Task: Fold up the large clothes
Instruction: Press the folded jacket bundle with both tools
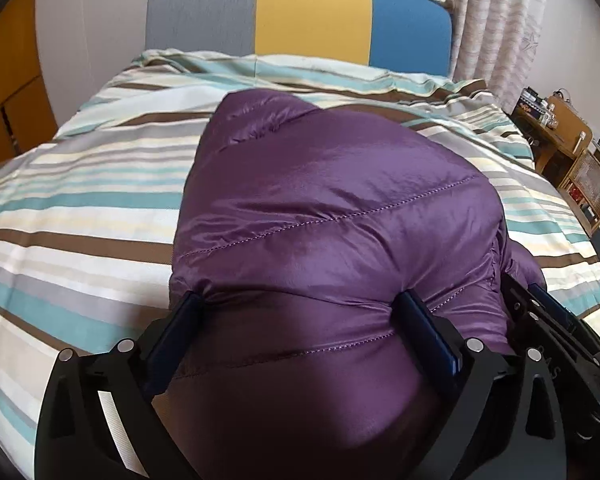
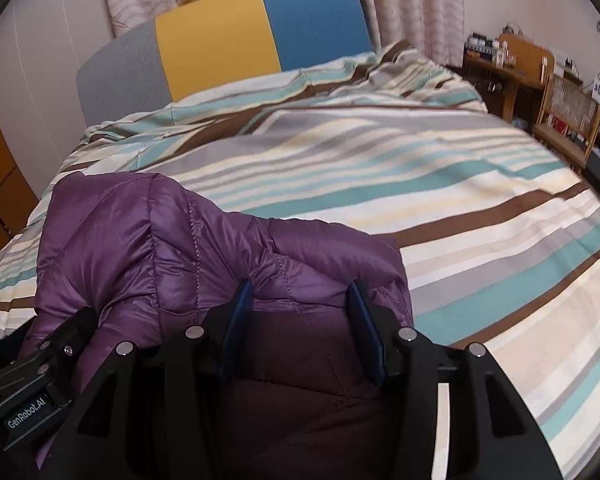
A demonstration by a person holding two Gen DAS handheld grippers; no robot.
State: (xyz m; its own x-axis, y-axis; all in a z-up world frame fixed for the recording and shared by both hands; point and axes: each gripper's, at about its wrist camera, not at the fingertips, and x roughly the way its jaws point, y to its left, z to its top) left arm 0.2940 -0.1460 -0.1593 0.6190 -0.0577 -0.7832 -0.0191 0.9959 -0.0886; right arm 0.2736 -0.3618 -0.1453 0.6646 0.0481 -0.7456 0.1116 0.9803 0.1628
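A shiny purple quilted jacket [image 1: 320, 208] lies bunched on the striped bed cover [image 1: 80, 200]. My left gripper [image 1: 300, 304] sits low over its near end with the jaws spread wide. The puffy fabric bulges up between the fingers [image 1: 186, 312], and the left one is at the jacket's edge. In the right wrist view, the jacket [image 2: 140, 248] is heaped at the lower left. My right gripper [image 2: 298, 296] is shut on a thick fold of it, and the cloth puckers at both pads [image 2: 238, 304]. The two grippers are close side by side, and each shows in the other's view.
The striped bed cover [image 2: 420, 184] stretches away to a grey, yellow and blue headboard [image 2: 220, 48]. Curtains [image 2: 412, 8] hang behind it. A wooden desk and a cane-backed chair [image 2: 568, 108] stand off the bed's right side, and orange cupboard doors [image 1: 8, 92] are on the left.
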